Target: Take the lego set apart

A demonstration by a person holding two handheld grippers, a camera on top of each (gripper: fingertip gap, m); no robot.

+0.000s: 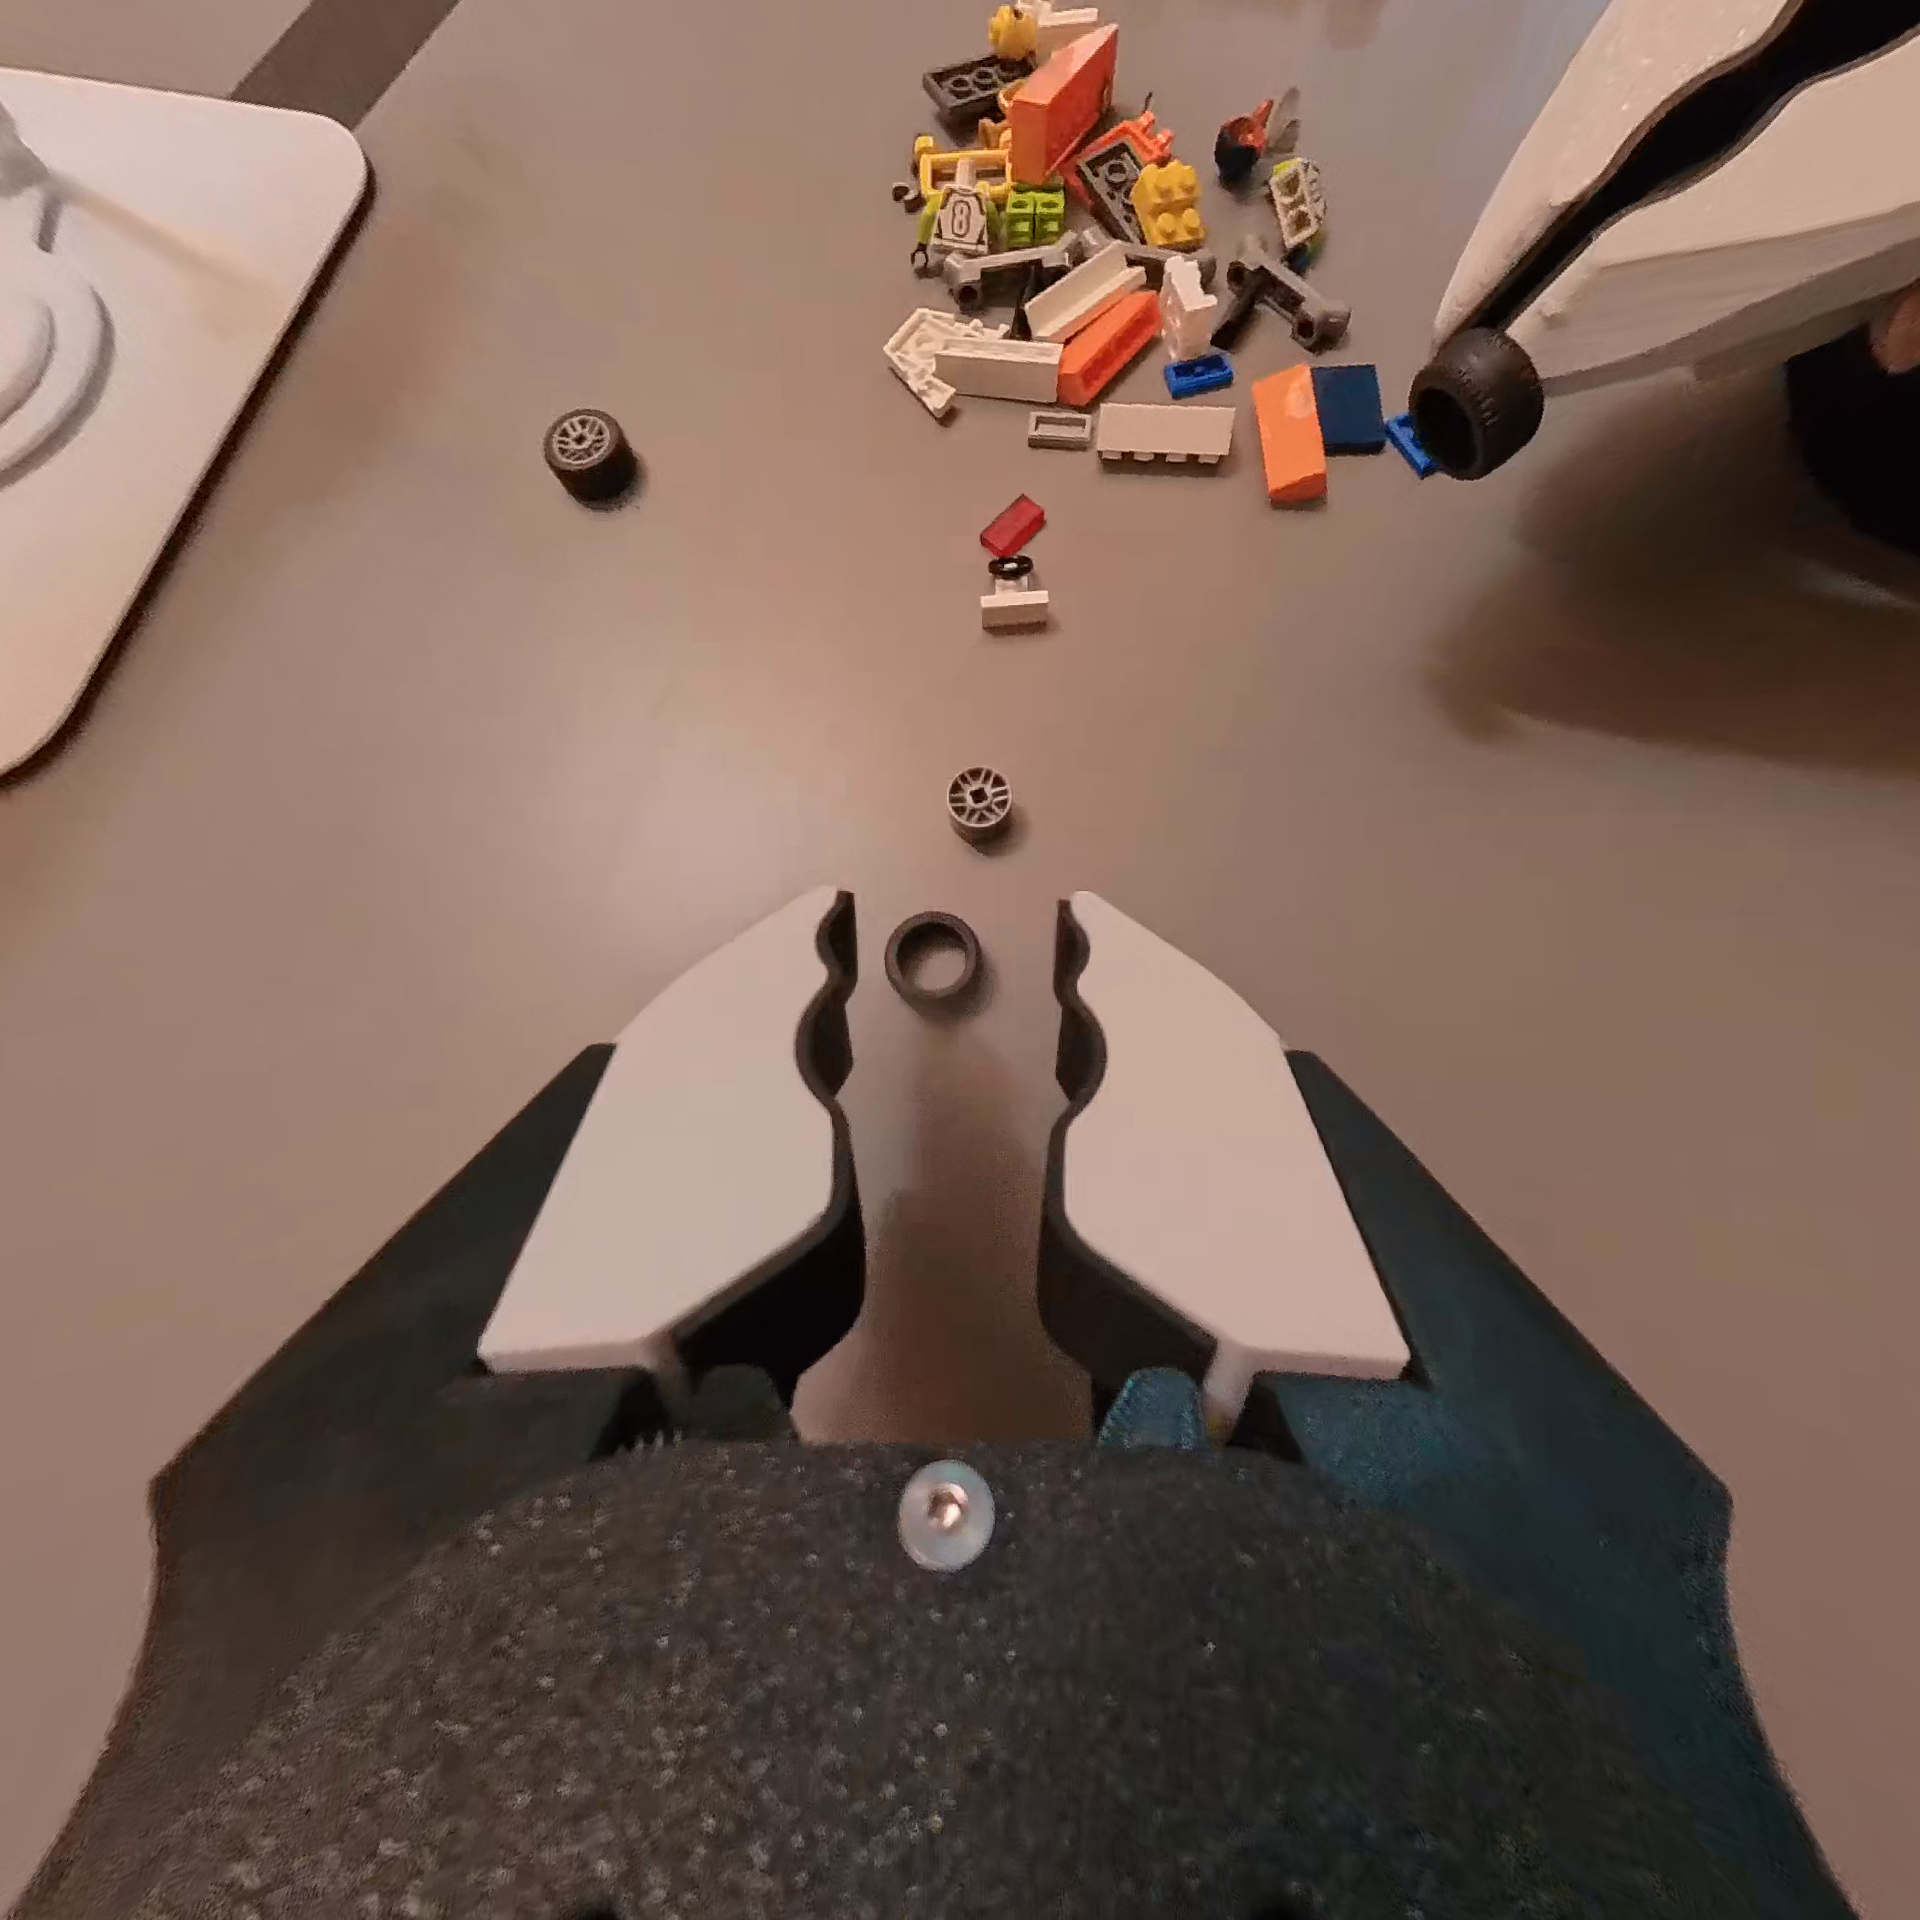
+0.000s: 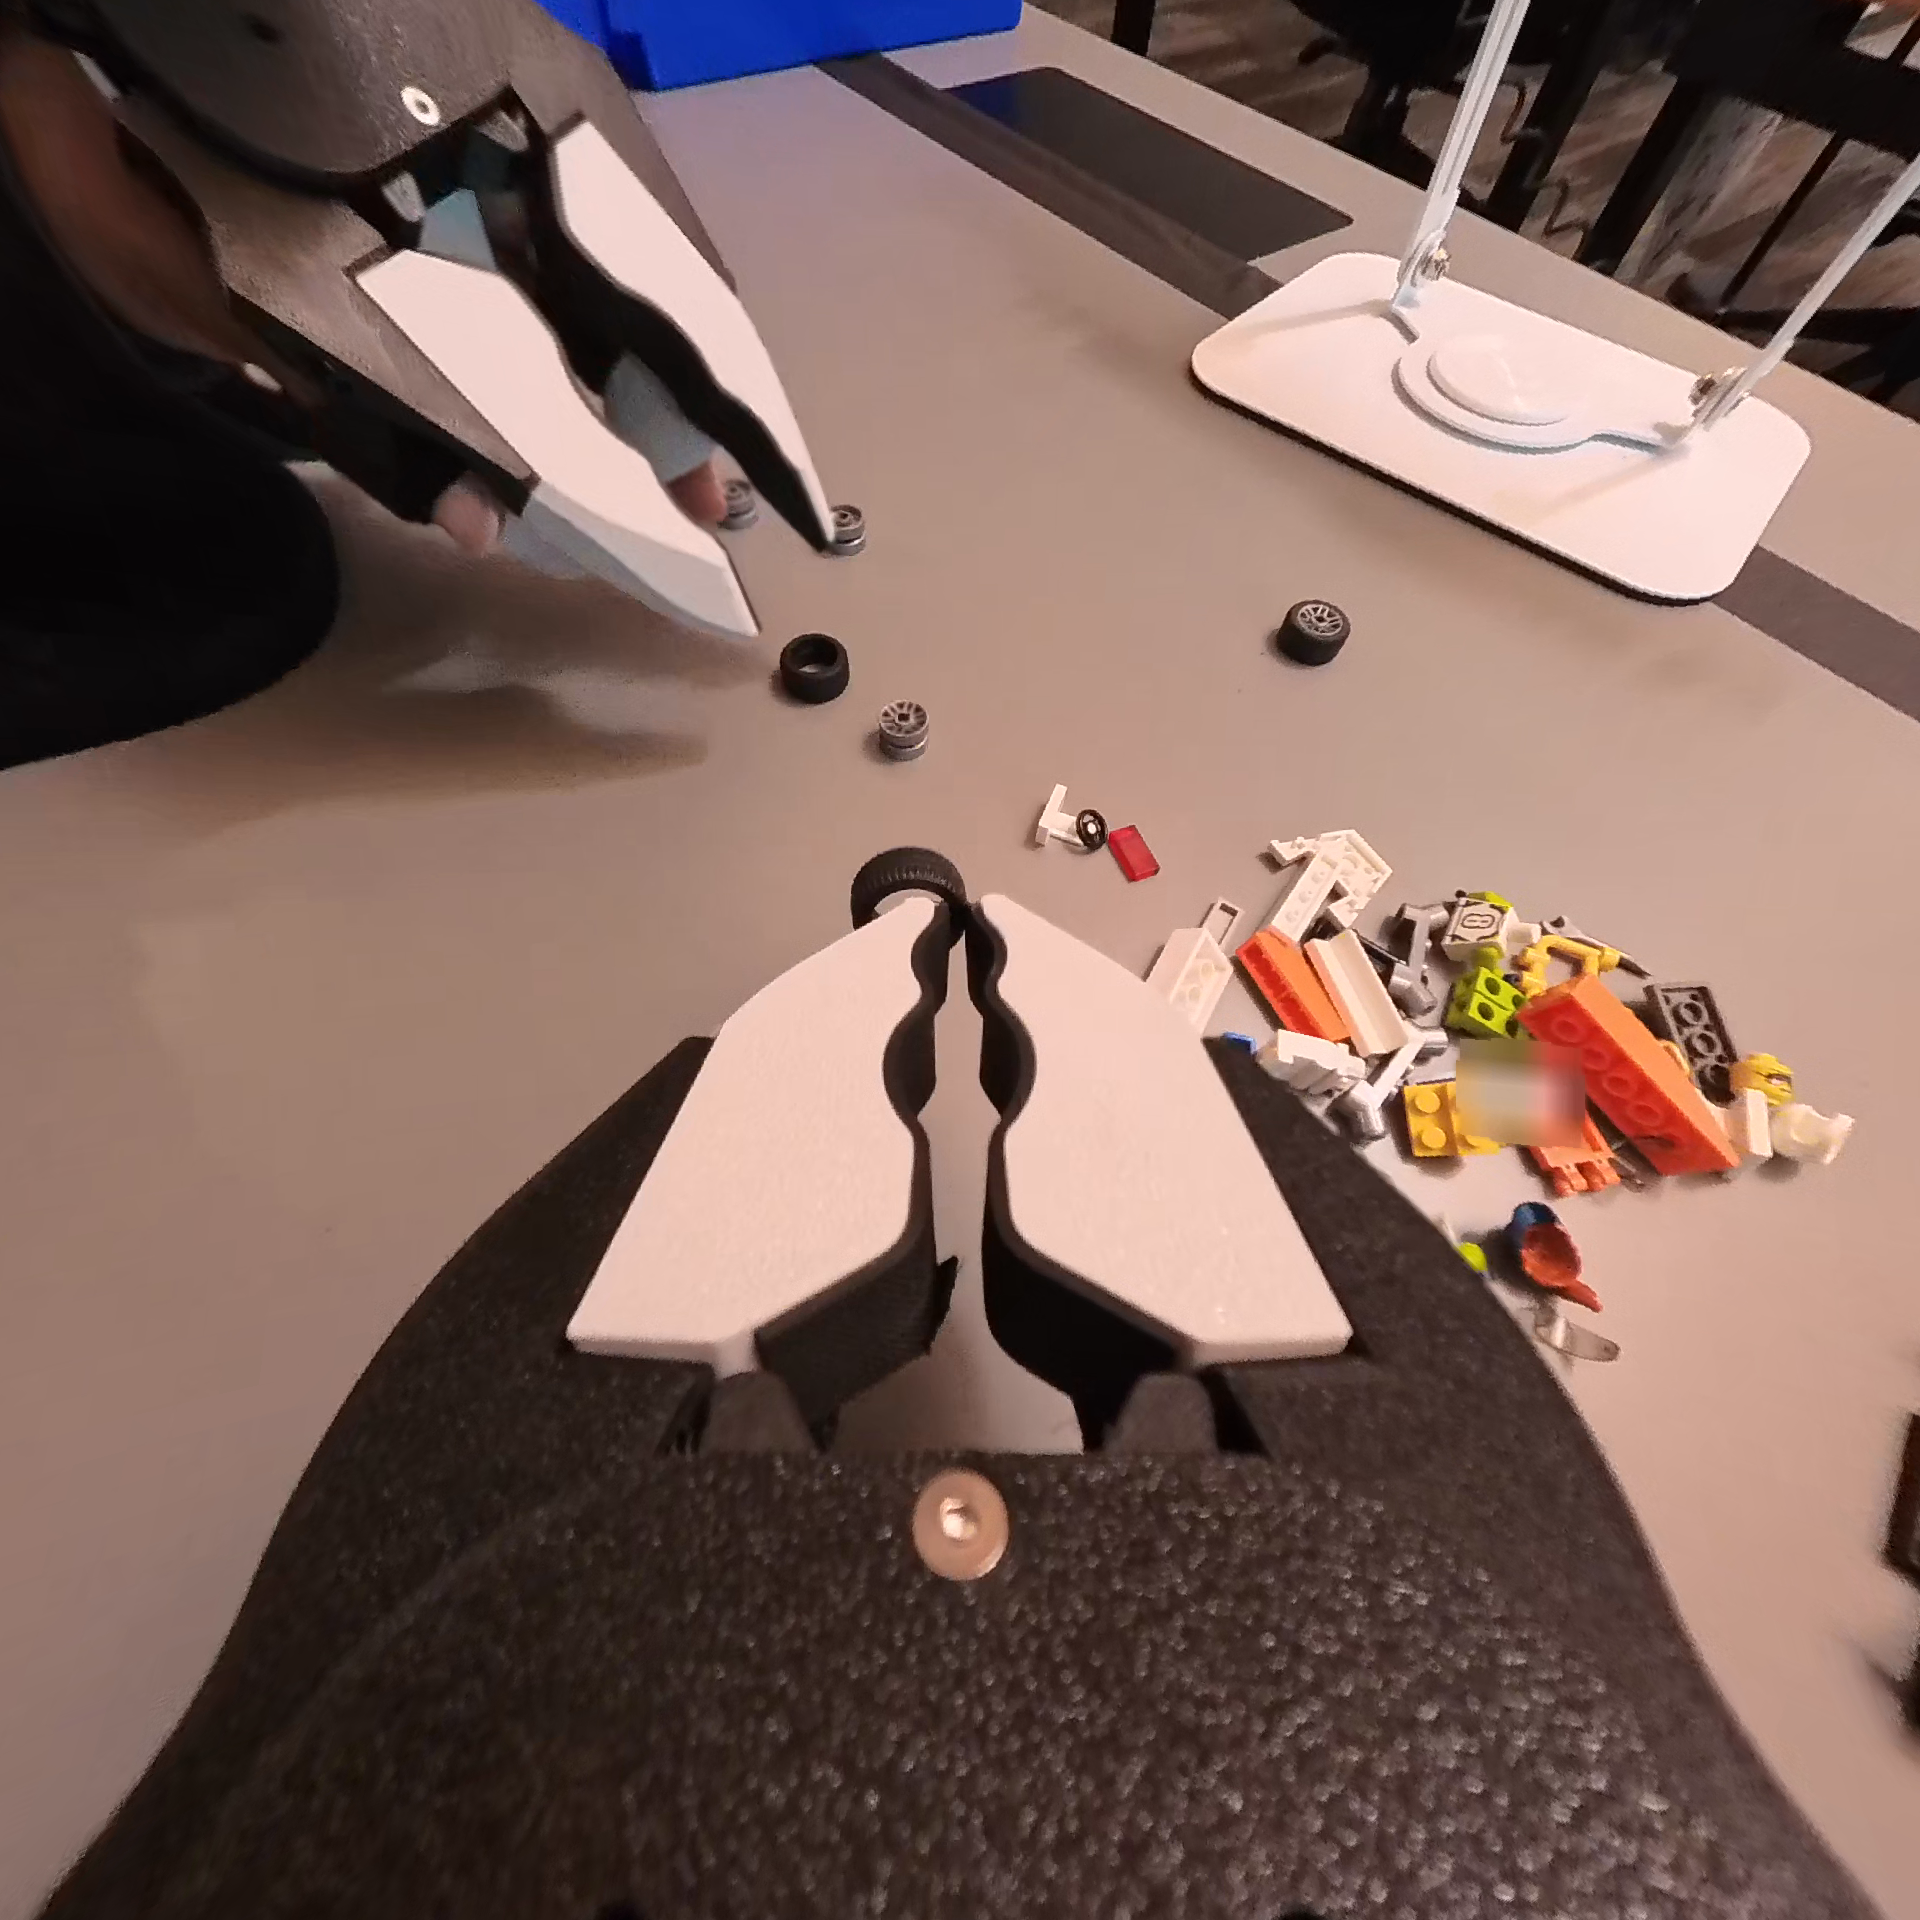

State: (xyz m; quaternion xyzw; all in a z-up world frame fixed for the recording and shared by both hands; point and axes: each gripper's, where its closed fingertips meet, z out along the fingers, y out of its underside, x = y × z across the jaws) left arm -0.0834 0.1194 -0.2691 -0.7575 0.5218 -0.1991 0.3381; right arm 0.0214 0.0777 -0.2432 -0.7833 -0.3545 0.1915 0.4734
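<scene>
The left gripper (image 1: 958, 940) hangs low over the grey tabletop (image 1: 520, 831), its jaws spread apart with nothing between them but a loose black tyre ring (image 1: 934, 962) lying flat on the surface, clear of both fingertips. Just beyond the ring stands a small grey wheel hub (image 1: 979, 802), and farther on a red tile (image 1: 1013, 523) sits beside a little white bracket piece (image 1: 1014, 606). Off to one side, alone, rests a complete wheel (image 1: 589, 454) with its tyre on.

The right gripper (image 2: 951, 914) is clenched on another black tyre (image 2: 907, 876), pinching its rubber wall between the fingertips. It is beside the heap of loose lego pieces (image 2: 1496, 1029); from here I cannot tell whether the tyre touches the table. The heap holds orange slopes, white bricks, yellow and lime bits and a minifigure torso, scattered toward the side of the tabletop away from the white stand base (image 2: 1507, 436), which sits near the far edge. Two more grey hubs (image 2: 847, 528) lie close under the left gripper's fingers, seen from the right wrist view.
</scene>
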